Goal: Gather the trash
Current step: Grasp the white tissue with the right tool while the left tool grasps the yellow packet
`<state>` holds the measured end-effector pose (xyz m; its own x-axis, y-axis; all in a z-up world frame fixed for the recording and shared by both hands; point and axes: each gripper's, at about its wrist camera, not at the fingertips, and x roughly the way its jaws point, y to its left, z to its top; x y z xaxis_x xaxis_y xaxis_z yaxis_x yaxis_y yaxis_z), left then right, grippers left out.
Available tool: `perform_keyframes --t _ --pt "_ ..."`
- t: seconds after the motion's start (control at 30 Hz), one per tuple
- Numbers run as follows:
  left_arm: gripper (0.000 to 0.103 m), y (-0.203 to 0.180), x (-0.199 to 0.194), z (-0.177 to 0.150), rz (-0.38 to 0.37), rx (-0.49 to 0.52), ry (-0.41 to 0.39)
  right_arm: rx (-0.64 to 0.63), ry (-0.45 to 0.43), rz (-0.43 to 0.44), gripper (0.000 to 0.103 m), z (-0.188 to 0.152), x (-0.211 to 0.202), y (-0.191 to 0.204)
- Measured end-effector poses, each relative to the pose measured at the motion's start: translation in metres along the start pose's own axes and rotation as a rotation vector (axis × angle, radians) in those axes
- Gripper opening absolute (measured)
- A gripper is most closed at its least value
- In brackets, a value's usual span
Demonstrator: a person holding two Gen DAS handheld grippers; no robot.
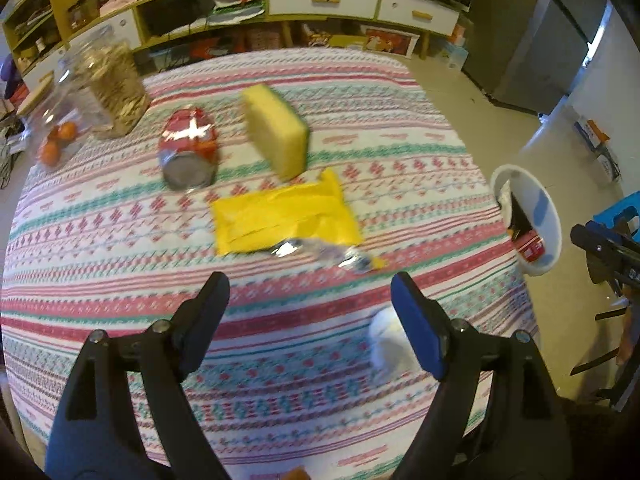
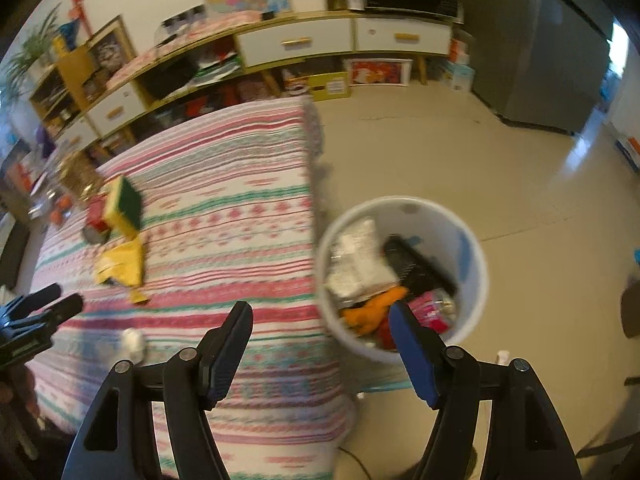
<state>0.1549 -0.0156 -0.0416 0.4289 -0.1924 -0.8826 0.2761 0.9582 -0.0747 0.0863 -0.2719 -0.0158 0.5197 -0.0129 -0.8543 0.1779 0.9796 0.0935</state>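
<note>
Trash left on table [image 1: 120, 240]: crushed red can [image 1: 188, 148] on its side, yellow wrapper [image 1: 280, 216] flat just in front of it, foil scrap [image 1: 332, 254] at wrapper's near edge, white crumpled wad [image 1: 386, 344] by right finger. Yellow/green sponge [image 1: 276, 132] stands on edge beside can. White bin [image 2: 404, 276] on floor beside table edge, already holds paper, orange and pink bits. Left hand-held gripper [image 1: 310, 290] released, nothing betw. jaws, over cloth. Right hand-held gripper [image 2: 320, 316] released, empty, over table edge next to bin.
</note>
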Motion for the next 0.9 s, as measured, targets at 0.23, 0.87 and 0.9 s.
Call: perform_keyframes --t 0.23,0.87,0.9 --pt "0.091 0.041 -0.001 -0.014 0.046 -0.044 0.030 -0.130 0.010 0.072 0.073 -0.015 -0.004 0.062" --pt "0.092 0.122 -0.016 -0.045 0.097 -0.133 0.064 -0.266 0.143 0.173 0.074 -0.039 0.056 0.167" --pt "0.092 0.124 -0.016 -0.047 0.093 -0.134 0.067 -0.270 0.153 0.169 0.074 -0.040 0.061 0.170"
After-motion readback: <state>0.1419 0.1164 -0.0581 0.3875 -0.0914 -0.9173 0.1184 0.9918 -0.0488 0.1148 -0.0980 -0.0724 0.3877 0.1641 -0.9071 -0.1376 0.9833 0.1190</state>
